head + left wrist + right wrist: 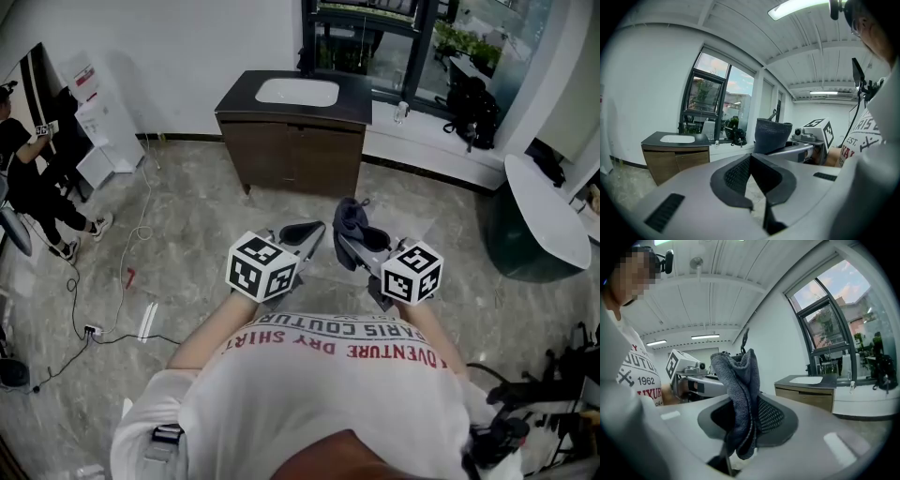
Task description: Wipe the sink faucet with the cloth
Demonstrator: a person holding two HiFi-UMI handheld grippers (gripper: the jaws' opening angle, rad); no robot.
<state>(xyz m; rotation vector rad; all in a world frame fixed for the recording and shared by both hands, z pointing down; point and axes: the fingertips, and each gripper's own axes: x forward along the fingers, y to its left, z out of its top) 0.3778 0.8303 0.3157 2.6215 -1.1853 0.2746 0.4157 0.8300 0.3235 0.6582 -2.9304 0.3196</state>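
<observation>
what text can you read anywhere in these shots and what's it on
"1962": white shirt, right gripper view.
"PARIS COUTUR", "DVENTURE DRY SHIRT": same shirt, upside down in the head view, ends cut off.
Too small to read: red print on the white stand by the wall.
No words: marker cubes (patterns only), cloth.
</observation>
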